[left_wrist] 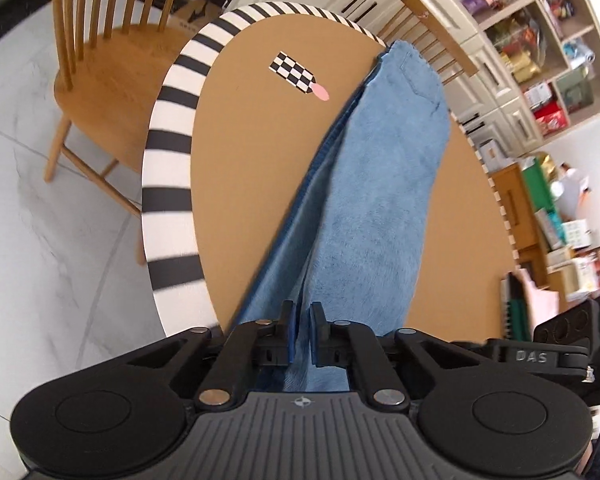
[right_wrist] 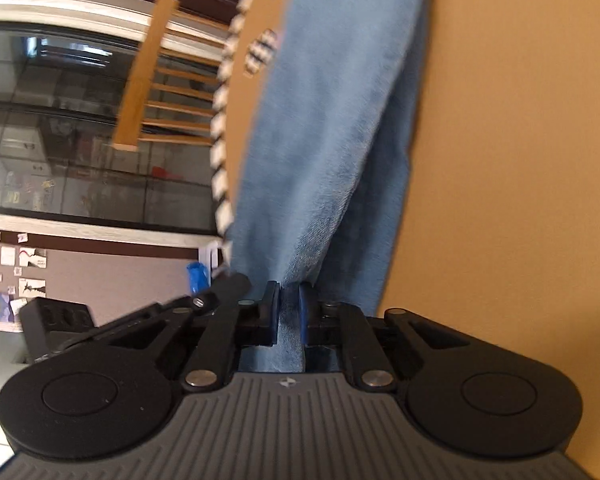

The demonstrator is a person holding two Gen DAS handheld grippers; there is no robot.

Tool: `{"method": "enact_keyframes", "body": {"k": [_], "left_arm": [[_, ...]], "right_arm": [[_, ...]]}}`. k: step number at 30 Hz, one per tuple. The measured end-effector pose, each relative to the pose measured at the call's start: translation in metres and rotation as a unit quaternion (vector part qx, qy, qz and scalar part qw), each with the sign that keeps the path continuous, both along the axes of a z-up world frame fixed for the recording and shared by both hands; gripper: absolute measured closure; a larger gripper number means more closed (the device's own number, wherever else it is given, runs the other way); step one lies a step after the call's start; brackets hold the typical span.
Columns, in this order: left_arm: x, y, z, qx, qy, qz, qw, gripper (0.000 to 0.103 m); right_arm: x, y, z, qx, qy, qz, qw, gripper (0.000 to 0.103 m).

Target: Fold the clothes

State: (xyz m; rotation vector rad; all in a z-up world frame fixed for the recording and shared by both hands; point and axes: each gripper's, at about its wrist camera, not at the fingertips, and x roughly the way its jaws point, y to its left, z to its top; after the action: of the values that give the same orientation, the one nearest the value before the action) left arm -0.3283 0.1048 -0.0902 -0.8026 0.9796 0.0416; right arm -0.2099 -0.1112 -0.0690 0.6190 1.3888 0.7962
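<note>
A pair of blue jeans [left_wrist: 380, 184] stretches from my left gripper across the brown round table [left_wrist: 252, 128] to its far edge. My left gripper [left_wrist: 302, 312] is shut on the near end of the jeans, held above the table. In the right wrist view the same jeans [right_wrist: 320, 128] hang in a long band from my right gripper [right_wrist: 289, 292], which is shut on the denim. The far end of the jeans lies on the table [right_wrist: 520, 160].
The table has a black-and-white striped rim [left_wrist: 168, 160] and a checkered marker [left_wrist: 294, 72]. A wooden chair [left_wrist: 112, 60] stands at the left, another chair [left_wrist: 432, 36] at the far side. Shelves with goods [left_wrist: 540, 52] stand to the right. A chair back [right_wrist: 148, 76] stands beyond the table edge.
</note>
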Motion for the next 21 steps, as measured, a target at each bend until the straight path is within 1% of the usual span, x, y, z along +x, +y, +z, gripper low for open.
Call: {"method": "enact_keyframes", "body": {"k": [2,3,4,5,6,7,8,9,10,11,12,13,14,15,16,17,18,19,20,21], "left_arm": [[-0.007,-0.001,0.000,-0.002,0.002,0.005,1.0000,0.096],[-0.009,-0.002,-0.002,0.011,0.008,0.005,0.9999,0.096],[-0.009,-0.002,-0.005,0.035,0.017,0.003,0.9992,0.094],[-0.010,-0.003,-0.005,0.059,0.020,-0.003,0.9981,0.092],[-0.011,-0.005,-0.006,0.082,0.024,-0.009,0.9963,0.094],[-0.012,-0.005,-0.003,0.099,0.023,-0.005,0.9948,0.093],[-0.012,-0.004,0.001,0.111,0.014,0.003,0.9938,0.093],[-0.012,-0.003,0.007,0.118,-0.002,0.010,0.9930,0.090],[-0.011,-0.003,0.015,0.128,-0.018,0.018,0.9914,0.084],[-0.007,-0.004,0.022,0.138,-0.035,0.024,0.9895,0.080],[-0.002,-0.006,0.029,0.148,-0.053,0.029,0.9871,0.075],[0.008,-0.008,0.032,0.143,-0.068,0.023,0.9871,0.075],[0.021,-0.015,0.032,0.136,-0.077,0.009,0.9876,0.074],[0.034,-0.022,0.032,0.129,-0.086,-0.005,0.9879,0.073],[0.050,-0.032,0.030,0.132,-0.097,-0.023,0.9863,0.071],[0.067,-0.044,0.028,0.148,-0.104,-0.046,0.9824,0.070],[0.084,-0.057,0.026,0.175,-0.103,-0.062,0.9771,0.070],[0.102,-0.070,0.023,0.197,-0.101,-0.074,0.9724,0.068],[0.120,-0.080,0.020,0.210,-0.097,-0.084,0.9692,0.068],[0.137,-0.088,0.018,0.217,-0.094,-0.089,0.9675,0.066]], "right_arm": [[-0.003,-0.008,0.006,-0.012,-0.019,-0.001,1.000,0.093],[-0.004,-0.013,0.009,-0.018,-0.028,-0.002,0.999,0.093],[-0.005,-0.017,0.012,-0.024,-0.037,-0.003,0.999,0.093],[-0.006,-0.018,0.004,-0.026,-0.026,-0.012,0.999,0.093],[-0.007,-0.018,-0.005,-0.027,-0.014,-0.023,0.999,0.093],[-0.008,-0.019,-0.014,-0.028,-0.003,-0.033,0.999,0.093],[-0.011,-0.017,-0.018,-0.036,-0.003,-0.036,0.999,0.093],[-0.013,-0.015,-0.021,-0.043,-0.004,-0.038,0.998,0.093],[-0.014,-0.016,-0.024,-0.041,-0.002,-0.042,0.998,0.093],[-0.015,-0.016,-0.025,-0.038,0.005,-0.047,0.998,0.087],[-0.016,-0.017,-0.025,-0.040,0.014,-0.051,0.998,0.084],[-0.016,-0.022,-0.022,-0.038,0.021,-0.055,0.998,0.073],[-0.015,-0.027,-0.019,-0.036,0.029,-0.059,0.997,0.058],[-0.013,-0.035,-0.012,-0.033,0.014,-0.068,0.997,0.058],[-0.009,-0.046,-0.002,-0.041,-0.024,-0.081,0.996,0.059],[-0.004,-0.058,0.013,-0.068,-0.085,-0.100,0.989,0.058],[0.001,-0.065,0.028,-0.108,-0.160,-0.113,0.975,0.058],[0.007,-0.073,0.042,-0.148,-0.235,-0.126,0.952,0.057],[0.016,-0.075,0.053,-0.196,-0.308,-0.128,0.922,0.054],[0.029,-0.074,0.060,-0.240,-0.367,-0.126,0.890,0.050]]}}
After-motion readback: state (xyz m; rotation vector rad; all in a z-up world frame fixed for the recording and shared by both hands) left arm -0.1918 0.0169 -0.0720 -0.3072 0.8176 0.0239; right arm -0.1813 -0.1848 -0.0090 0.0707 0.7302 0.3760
